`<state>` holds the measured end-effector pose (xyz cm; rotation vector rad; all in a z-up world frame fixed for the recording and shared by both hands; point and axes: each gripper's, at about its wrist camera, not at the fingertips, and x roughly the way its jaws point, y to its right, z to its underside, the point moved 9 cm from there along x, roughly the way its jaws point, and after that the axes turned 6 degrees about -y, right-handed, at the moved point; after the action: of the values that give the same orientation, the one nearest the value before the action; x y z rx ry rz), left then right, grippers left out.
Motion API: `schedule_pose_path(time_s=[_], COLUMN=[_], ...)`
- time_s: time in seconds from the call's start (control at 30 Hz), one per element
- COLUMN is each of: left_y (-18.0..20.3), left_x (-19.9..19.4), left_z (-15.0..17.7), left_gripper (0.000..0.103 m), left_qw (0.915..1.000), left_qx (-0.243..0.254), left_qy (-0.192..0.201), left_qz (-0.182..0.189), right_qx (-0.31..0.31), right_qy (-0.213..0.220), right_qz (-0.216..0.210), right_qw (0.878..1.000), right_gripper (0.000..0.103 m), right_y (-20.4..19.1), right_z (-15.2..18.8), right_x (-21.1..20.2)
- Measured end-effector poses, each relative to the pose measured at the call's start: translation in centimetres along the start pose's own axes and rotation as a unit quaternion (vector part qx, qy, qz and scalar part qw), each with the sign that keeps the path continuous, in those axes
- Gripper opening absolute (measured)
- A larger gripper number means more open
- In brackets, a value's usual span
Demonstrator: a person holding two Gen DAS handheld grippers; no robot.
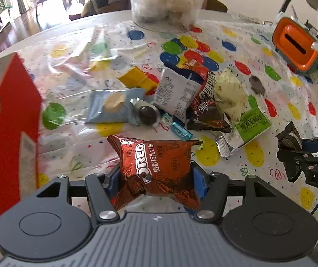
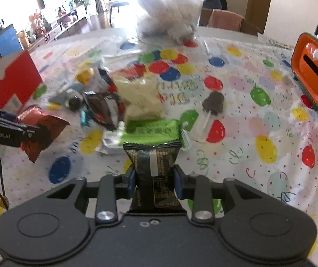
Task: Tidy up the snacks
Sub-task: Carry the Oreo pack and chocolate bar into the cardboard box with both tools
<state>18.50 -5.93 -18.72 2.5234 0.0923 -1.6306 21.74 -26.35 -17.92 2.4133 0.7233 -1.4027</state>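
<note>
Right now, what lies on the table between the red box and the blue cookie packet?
Nothing: in the left wrist view, only bare spotted tablecloth separates the red box from the blue cookie packet.

A: How many packets are lifted off the tablecloth (image 1: 236,173)?
B: 2: 1 brown Oreo packet (image 1: 156,169), 1 dark packet (image 2: 156,171).
A: Beside the tablecloth's snack pile?
B: 1 red box (image 1: 12,120), 1 orange container (image 1: 296,46).

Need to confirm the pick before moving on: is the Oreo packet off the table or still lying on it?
Off the table. The Oreo packet is pinched in the left gripper, and the right wrist view shows it hanging clear above the tablecloth.
</note>
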Motion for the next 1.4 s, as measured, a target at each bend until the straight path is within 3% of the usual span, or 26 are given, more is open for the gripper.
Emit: schedule_pose_path(time_s=[0.5,0.9,1.4], left_y=[-5.0,-12.3,-24.5], left_x=[-9.6,-15.6,-16.2], left_z=[0.7,1.3,1.9], left_gripper=[0.062,0.062,0.062], left_qw=[0.9958,0.9860,0.9759], left_qx=[-0.052,-0.107,-0.160], left_qy=[0.072,0.116,0.105], left_qz=[-0.023,-0.054,-0.106], right_qx=[-0.046,-0.100,-0.136], right_qy=[0.052,0.079,0.051], right_qz=[-0.050,-0.103,-0.150], right_qw=[0.996,0.987,0.978], right_gripper=[0.032,0.032,0.032], right_y=[-8.1,-16.6,-28.9], right_z=[-4.5,-9.0,-13.7], right_x=[-5.9,-7.5,-3.8])
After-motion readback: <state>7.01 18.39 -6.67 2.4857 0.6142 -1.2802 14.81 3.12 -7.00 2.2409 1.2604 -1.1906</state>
